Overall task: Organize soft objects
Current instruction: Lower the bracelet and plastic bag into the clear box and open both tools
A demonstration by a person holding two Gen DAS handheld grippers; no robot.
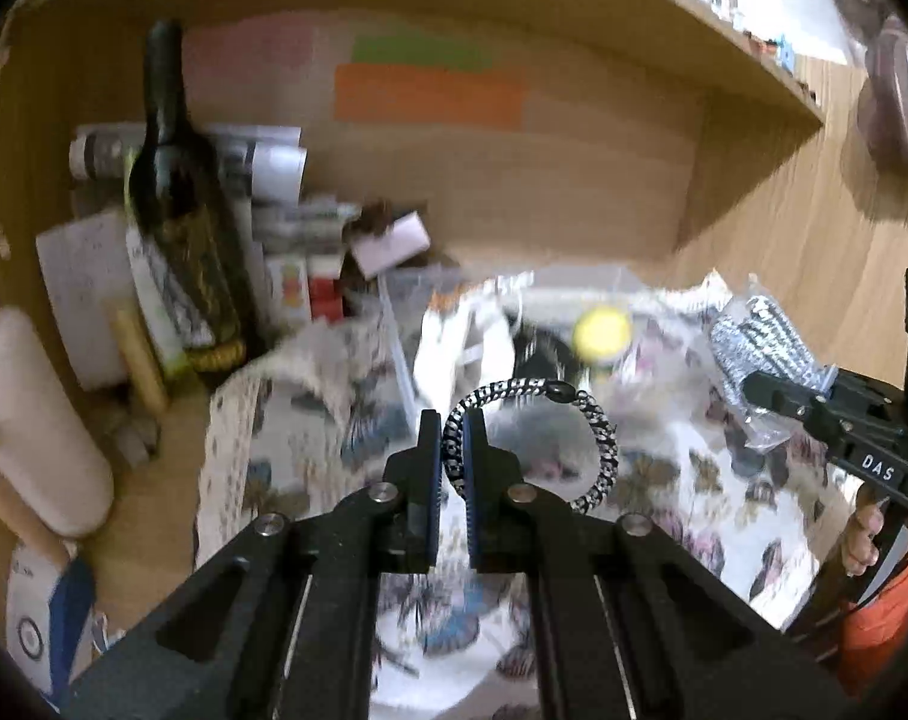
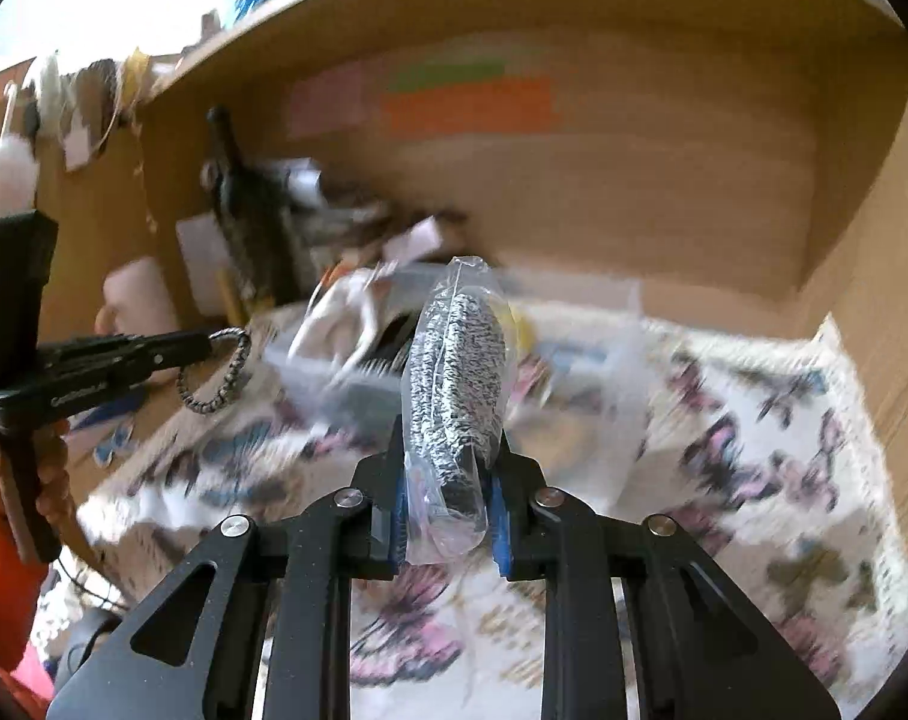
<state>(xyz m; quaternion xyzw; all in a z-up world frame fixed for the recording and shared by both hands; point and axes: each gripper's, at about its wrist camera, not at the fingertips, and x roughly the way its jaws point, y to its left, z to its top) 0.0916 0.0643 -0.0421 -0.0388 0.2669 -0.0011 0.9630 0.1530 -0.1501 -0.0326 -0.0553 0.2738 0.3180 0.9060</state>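
Left tool clamped, raised; right tool clamped, raised alongside.

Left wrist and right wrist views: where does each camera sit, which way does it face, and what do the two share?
Left wrist: sits on the left tongs, looking forward along them at a cluttered wooden desk nook; they pinch a black-and-white cord loop; the right tongs and fingers show at the right edge.
Right wrist: sits on the right tongs, facing the same nook; they clamp a bagged cord bundle; the left tongs enter from the left.
Shared: dark bottle, butterfly cloth, orange note.
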